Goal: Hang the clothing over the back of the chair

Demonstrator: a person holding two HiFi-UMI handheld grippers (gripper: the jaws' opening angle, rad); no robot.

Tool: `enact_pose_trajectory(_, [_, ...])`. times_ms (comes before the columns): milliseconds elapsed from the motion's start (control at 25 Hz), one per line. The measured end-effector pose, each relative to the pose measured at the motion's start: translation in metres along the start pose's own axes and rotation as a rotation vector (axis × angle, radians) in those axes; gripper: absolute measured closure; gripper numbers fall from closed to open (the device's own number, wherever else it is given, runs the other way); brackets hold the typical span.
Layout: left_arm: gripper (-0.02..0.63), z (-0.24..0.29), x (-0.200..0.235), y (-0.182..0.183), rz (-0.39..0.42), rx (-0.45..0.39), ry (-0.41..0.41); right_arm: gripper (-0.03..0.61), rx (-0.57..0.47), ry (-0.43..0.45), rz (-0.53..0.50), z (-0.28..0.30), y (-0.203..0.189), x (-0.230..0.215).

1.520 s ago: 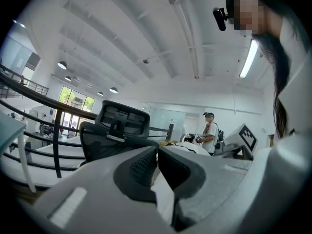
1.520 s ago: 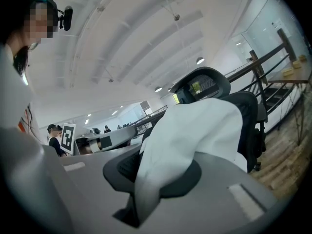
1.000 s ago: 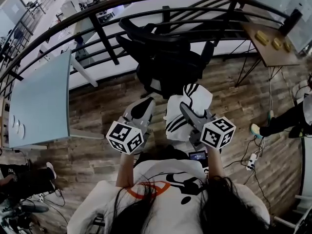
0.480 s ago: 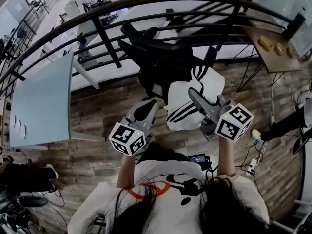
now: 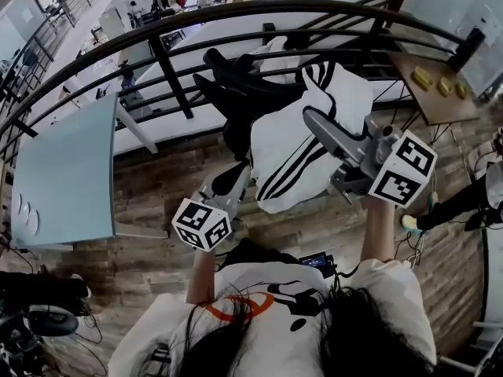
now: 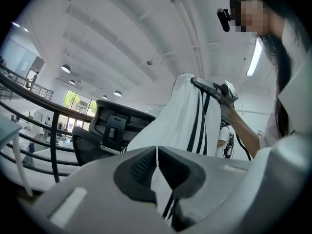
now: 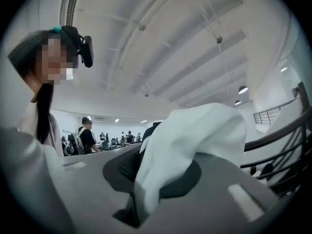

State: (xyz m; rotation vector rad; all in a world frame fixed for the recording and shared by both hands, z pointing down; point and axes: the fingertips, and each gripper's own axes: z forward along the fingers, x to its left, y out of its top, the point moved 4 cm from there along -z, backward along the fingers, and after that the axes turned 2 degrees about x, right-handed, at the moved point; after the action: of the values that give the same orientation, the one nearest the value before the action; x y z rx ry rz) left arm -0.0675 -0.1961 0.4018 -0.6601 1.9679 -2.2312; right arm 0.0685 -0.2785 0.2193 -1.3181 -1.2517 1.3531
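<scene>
**Q:** Jaws closed on anything?
**Me:** Head view: my right gripper (image 5: 316, 122) holds the clothing (image 5: 291, 151) high in front of the chair (image 5: 236, 85). My left gripper (image 5: 233, 181) hangs low at its hem.
**Q:** Left gripper view?
**Me:** Pinched tight on a thin fabric edge.
**Q:** Right gripper view?
**Me:** Clamped on a thick bunch. I'd carry that over the chair's back, raising the hem too.

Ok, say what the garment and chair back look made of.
Garment: soft fabric, probably knit, matte white with black stripes; it drapes and folds limply.
Chair back: black, apparently mesh in a hard plastic frame, though the weave shows only faintly.
</scene>
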Motion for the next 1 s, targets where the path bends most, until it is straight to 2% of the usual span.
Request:
enact_pose_trajectory(400, [0.614,-0.012,0.033,0.022,-0.005,-0.049,0.027,0.494,-0.007,-0.006,-0.140,0.067,0.062,-0.031])
enact_pose_trajectory(720, [0.614,-0.022,0.049,0.035,-0.008,-0.092,0.045,0.494,0.022,-0.060,-0.234,0.111,0.099,-0.059])
enact_pose_trajectory(880, [0.614,-0.020,0.055,0.041,-0.005,-0.099,0.038,0.493,0.055,-0.105,-0.234,0.135,0.104,-0.087])
enact_pose_trajectory(1000, [0.614,-0.018,0.060,0.047,0.016,-0.102,0.027,0.493,0.108,-0.138,-0.210,0.153,0.088,-0.113])
